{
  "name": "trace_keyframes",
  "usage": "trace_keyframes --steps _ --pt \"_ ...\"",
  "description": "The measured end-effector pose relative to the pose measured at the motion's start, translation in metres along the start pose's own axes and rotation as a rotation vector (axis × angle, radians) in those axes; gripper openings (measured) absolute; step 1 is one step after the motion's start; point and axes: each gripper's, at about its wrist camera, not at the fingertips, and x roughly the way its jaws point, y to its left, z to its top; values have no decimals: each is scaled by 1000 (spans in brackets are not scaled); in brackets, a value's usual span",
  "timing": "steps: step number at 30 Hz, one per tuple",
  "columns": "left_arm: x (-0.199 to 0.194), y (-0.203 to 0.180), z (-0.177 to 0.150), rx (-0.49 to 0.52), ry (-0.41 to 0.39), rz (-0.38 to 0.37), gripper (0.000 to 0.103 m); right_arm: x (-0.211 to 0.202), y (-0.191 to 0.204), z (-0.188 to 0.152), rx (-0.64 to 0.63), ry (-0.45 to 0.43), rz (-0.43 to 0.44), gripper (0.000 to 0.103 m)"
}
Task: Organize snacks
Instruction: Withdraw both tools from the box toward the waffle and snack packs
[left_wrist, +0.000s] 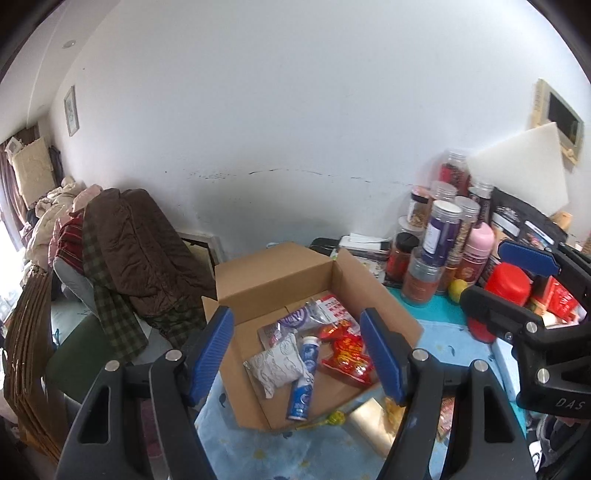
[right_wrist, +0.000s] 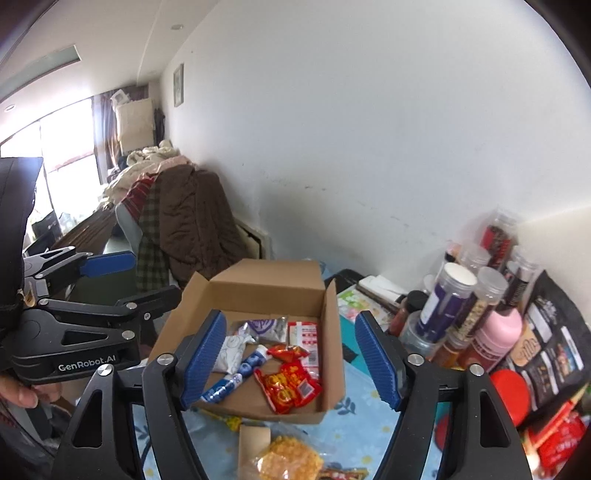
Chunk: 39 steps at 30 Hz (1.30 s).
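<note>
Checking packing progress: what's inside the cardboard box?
In the cardboard box: red snack packet, blue-white tube, white pouch, silver-purple packet, red-white sachet. Anything beneath them is covered.

A lived-in home: clothes heaped on a chair (left_wrist: 140, 254).

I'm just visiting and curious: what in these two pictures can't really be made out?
- Printing on the red packet in the cardboard box: too small to read in either view.
- Yellow snack bag: cut off by the bottom edge of the right wrist view.
- Jars at the back: they overlap, hiding their contents.
- Purple-marked packet: partly covered by other snacks.
</note>
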Motion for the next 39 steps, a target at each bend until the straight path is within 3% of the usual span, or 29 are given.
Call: trace_keyframes --steps 3,5,12,20,39 --pt "-14 -1 -6 -1 -15 -20 82 -19 3 -6 -1 -14 -17 81" --pt "-26 -5 -12 5 -34 -39 82 -31 6 -11 -1 -21 -33 87" --pt "-54 -18 -30 40 -64 -72 82 -65 17 -35 -8 -34 -86 92" --pt "-71 -33 -54 83 -77 -105 82 -90 24 -67 31 -35 -103 92" --pt "-55 -63 -125 145 19 -143 82 -85 26 -150 149 47 -114 92"
